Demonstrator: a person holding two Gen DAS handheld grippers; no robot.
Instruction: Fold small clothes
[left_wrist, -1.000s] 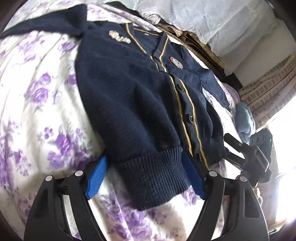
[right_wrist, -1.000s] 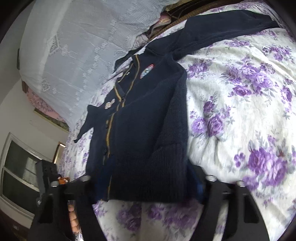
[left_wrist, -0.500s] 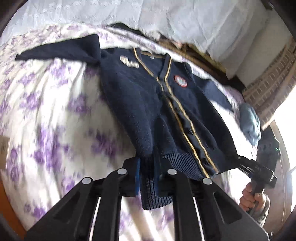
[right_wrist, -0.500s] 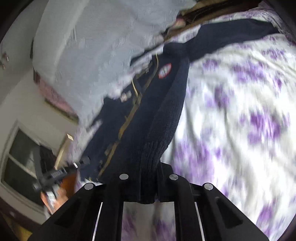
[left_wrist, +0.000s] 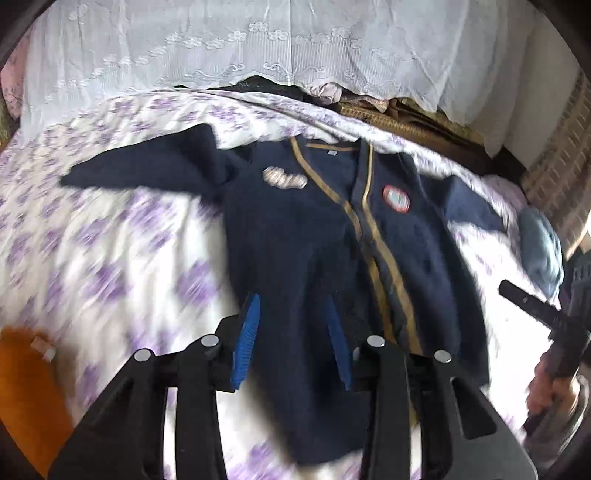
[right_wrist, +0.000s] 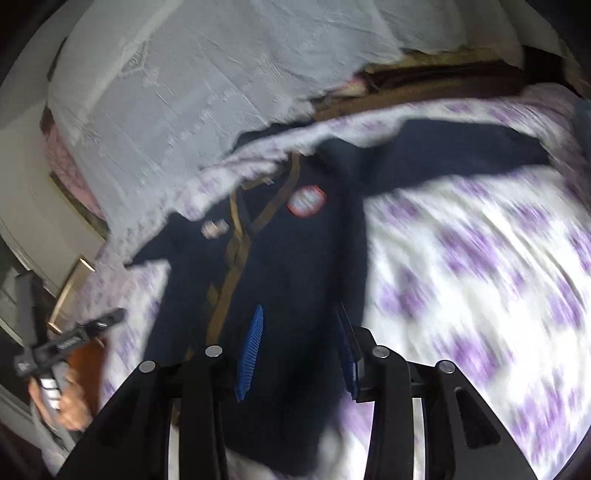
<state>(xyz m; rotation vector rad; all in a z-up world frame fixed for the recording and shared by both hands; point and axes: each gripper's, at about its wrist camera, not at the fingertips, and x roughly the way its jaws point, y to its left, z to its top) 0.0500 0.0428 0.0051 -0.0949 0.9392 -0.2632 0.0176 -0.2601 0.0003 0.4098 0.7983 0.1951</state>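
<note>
Cardigan (left_wrist: 306, 236) lies flat between both opening grippers.

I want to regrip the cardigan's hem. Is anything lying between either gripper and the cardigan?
Nothing visible does. The navy cardigan lies flat on the floral bedsheet, directly under the left gripper and right gripper, whose jaws are opening with nothing pressed between them.

**What I can't make out**

The purple flowers on the bedsheet (right_wrist: 480, 266) are smearing into streaks. The round badge (right_wrist: 306, 201) on the cardigan (left_wrist: 314, 229) is too blurry for me to read. The cardigan's bottom edge is hiding behind my left gripper (left_wrist: 291, 343). The blue thing (left_wrist: 541, 251) by the edge is staying a mystery.
</note>
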